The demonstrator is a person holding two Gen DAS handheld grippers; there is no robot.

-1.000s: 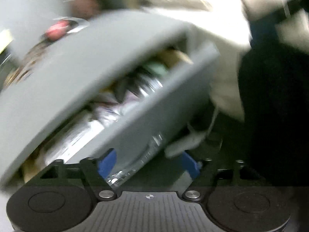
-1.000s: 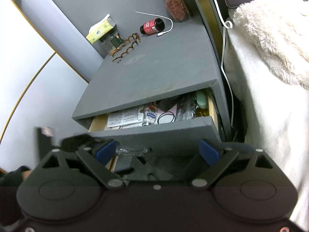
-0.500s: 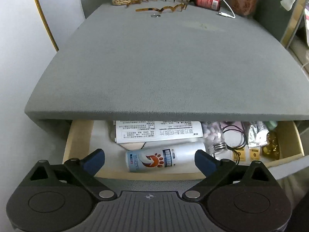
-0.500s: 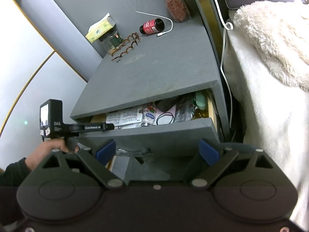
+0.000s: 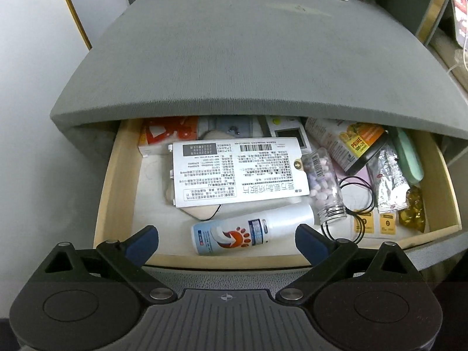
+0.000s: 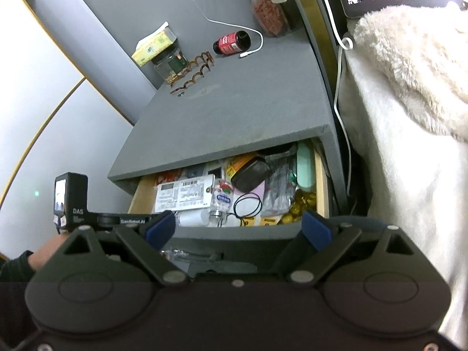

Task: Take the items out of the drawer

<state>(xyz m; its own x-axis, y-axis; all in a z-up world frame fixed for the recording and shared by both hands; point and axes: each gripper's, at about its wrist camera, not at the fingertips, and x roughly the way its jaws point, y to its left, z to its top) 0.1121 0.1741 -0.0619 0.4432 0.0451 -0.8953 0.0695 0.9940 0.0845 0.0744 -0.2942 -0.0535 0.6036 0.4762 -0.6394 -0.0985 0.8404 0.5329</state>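
The wooden drawer [image 5: 117, 193] of a grey nightstand stands pulled out and full. Near its front lies a white spray bottle [image 5: 251, 231] with a paw print, behind it a white medicine box [image 5: 237, 172]. To the right are a clear pill vial [image 5: 321, 184], black hair ties [image 5: 356, 190], an orange-label bottle [image 5: 354, 146] and foil sachets [image 5: 390, 181]. My left gripper [image 5: 225, 237] hovers open over the drawer's front edge, its fingers wide either side of the spray bottle and apart from it. My right gripper [image 6: 238, 223] hangs open and empty before the drawer front.
On the nightstand top [image 5: 248, 58] at the back lie wavy hair combs [image 6: 193, 70], a red bottle [image 6: 231, 42], a glass jar [image 6: 169, 64], a tissue pack [image 6: 153, 46] and a white cable. A fluffy blanket [image 6: 409, 87] on a bed borders the right side. A white wall is on the left.
The left view swung from a blurred side look to looking down into the drawer, and its jaws widened. The drawer has slid further out. The right gripper has kept still.
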